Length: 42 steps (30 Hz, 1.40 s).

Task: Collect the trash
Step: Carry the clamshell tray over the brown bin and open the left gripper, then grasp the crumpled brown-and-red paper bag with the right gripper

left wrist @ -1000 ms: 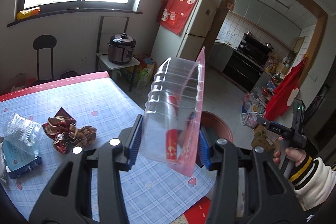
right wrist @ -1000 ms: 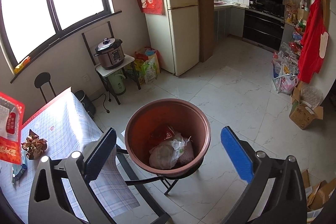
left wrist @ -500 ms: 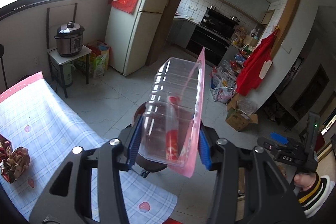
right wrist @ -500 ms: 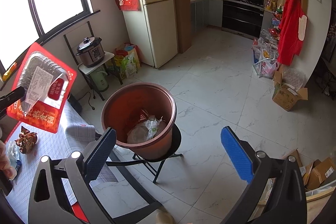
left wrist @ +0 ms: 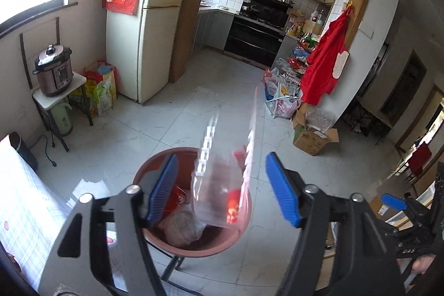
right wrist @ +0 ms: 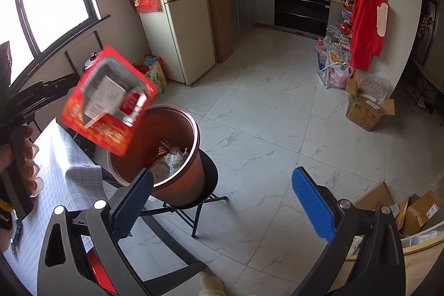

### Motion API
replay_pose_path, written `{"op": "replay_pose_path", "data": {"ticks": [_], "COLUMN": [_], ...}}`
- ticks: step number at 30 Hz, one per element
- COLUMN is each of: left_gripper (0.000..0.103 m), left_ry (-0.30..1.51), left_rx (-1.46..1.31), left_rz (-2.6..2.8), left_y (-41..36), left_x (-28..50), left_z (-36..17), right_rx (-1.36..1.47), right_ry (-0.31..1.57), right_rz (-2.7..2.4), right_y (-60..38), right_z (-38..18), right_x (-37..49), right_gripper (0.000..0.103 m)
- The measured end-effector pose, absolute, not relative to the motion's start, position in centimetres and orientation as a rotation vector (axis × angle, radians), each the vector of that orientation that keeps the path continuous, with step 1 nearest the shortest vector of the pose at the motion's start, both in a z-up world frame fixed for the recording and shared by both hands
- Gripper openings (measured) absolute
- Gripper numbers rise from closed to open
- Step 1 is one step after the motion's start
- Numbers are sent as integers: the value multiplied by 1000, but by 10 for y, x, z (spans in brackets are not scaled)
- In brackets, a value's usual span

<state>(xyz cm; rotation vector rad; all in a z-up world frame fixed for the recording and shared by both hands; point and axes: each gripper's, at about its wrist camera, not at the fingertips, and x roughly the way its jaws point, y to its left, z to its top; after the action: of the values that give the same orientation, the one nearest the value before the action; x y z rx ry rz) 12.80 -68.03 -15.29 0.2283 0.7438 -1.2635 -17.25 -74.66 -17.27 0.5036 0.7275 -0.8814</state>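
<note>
The left claw (left wrist: 220,190) is spread wide right above the brown bin (left wrist: 194,240) so the plastic tray (left wrist: 224,179) can drop in, and the right claw (right wrist: 222,204) waits, spread and empty.

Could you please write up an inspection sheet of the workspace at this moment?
Surface: checked tablecloth beside the bin.
Job's things: plastic tray loose and blurred above the brown bin; bin holds bagged trash.
Clutter: cardboard boxes, shopping bags by fridge.
Grippers: left gripper open, touching nothing; right gripper open, empty.
Cables: black cord on floor near side table.
Surroundings: fridge, kitchen stove, rice cooker.
</note>
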Motion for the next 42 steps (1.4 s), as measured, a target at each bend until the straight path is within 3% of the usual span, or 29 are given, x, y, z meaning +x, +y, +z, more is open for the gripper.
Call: {"op": "replay_pose_path", "data": {"ticks": [10, 18, 29, 42], "left_gripper": [97, 98, 98, 98], "left_ry": [710, 678, 661, 713], "left_rx": [207, 170, 55, -125], "left_rz": [-1150, -959, -496, -38], "left_y": [-617, -492, -238, 27], "left_x": [149, 174, 205, 161], "left_z": [-137, -121, -116, -137], "right_rx": [486, 446, 365, 162], "right_ry": [696, 684, 746, 828], "right_rz": [-842, -734, -494, -149], "right_y": [-736, -698, -599, -448], "right_z": [-159, -141, -140, -148], "right_x": [-155, -102, -6, 122], "right_gripper": [98, 98, 98, 98]}}
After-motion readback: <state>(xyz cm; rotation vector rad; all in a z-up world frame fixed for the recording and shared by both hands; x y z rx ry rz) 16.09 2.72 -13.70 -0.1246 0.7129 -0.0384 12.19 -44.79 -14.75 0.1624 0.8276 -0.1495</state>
